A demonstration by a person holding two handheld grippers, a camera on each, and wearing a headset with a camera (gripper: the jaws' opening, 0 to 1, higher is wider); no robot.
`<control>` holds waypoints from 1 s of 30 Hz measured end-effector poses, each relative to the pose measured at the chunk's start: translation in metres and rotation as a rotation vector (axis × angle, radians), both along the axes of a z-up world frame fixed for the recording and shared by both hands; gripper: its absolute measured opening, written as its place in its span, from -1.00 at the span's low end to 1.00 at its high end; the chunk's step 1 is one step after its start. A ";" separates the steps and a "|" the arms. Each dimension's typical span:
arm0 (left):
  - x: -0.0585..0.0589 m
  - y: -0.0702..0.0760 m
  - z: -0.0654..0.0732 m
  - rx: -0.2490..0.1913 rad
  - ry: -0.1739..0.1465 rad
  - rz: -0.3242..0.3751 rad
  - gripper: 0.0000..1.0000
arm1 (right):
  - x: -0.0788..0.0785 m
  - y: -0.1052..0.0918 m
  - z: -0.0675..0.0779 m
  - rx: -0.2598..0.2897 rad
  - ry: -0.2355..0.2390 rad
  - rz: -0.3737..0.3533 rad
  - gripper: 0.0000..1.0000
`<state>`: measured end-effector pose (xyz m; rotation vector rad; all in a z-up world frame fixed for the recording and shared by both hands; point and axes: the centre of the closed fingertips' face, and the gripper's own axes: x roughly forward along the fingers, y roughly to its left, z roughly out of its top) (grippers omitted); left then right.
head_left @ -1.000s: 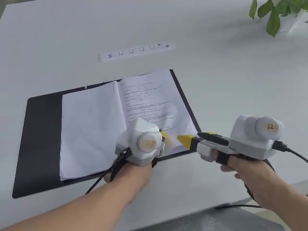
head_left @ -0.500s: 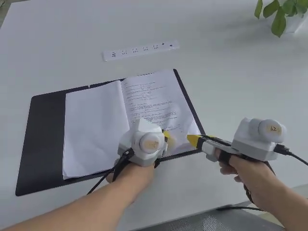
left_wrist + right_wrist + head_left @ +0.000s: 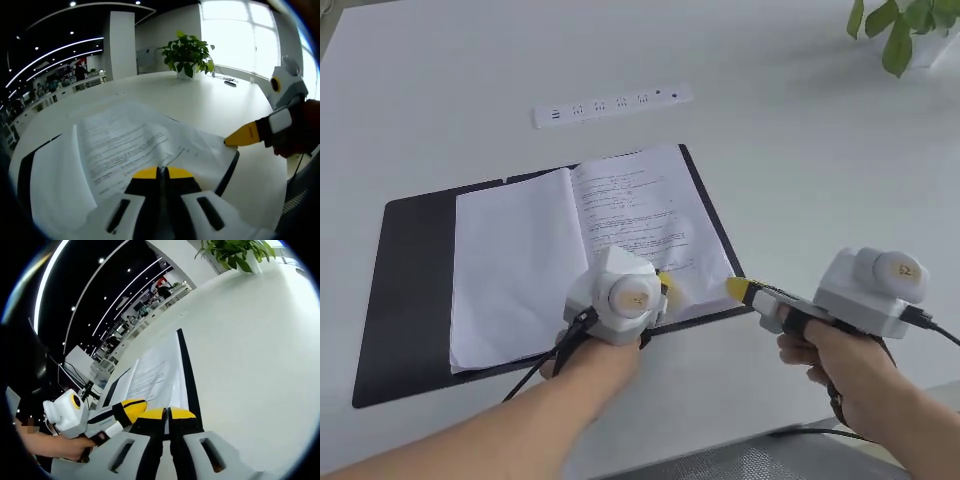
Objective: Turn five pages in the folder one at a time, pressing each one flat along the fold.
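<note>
In the head view the black folder point(image 3: 408, 290) lies open across the left and centre of the white tabletop point(image 3: 800, 150). It has a blank sheet point(image 3: 515, 270) on its left half and a printed page point(image 3: 630, 215) on its right. The left gripper point(image 3: 661, 283), jaws closed together, is low over that page's lower right part. The right gripper point(image 3: 737, 290) points leftward, jaws likewise closed, its yellow tip at the page's lower right corner. A plant point(image 3: 898, 30) sits at the upper right.

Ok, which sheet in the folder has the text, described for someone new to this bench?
On the white table lies an open black folder. Inside, take the right-hand sheet, right of the fold. It carries printed lines, while its left neighbour looks blank.
</note>
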<state>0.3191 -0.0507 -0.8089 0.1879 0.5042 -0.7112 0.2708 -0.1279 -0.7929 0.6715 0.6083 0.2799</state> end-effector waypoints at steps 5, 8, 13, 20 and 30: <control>-0.001 0.000 0.000 0.000 0.001 0.001 -0.94 | 0.000 0.001 0.002 0.004 0.000 0.001 -1.00; -0.001 0.000 0.000 0.001 0.000 0.002 -0.93 | 0.001 0.001 0.004 0.006 -0.003 -0.001 -1.00; -0.001 0.000 0.002 -0.011 0.012 0.009 -0.91 | 0.002 0.003 0.014 0.024 -0.018 -0.001 -1.00; -0.005 0.011 0.005 -0.008 0.046 0.020 -0.93 | 0.003 0.009 0.029 0.049 -0.047 0.019 -1.00; -0.011 0.032 0.033 -0.036 0.036 0.025 -0.82 | 0.004 0.037 0.066 0.096 -0.130 0.091 -1.00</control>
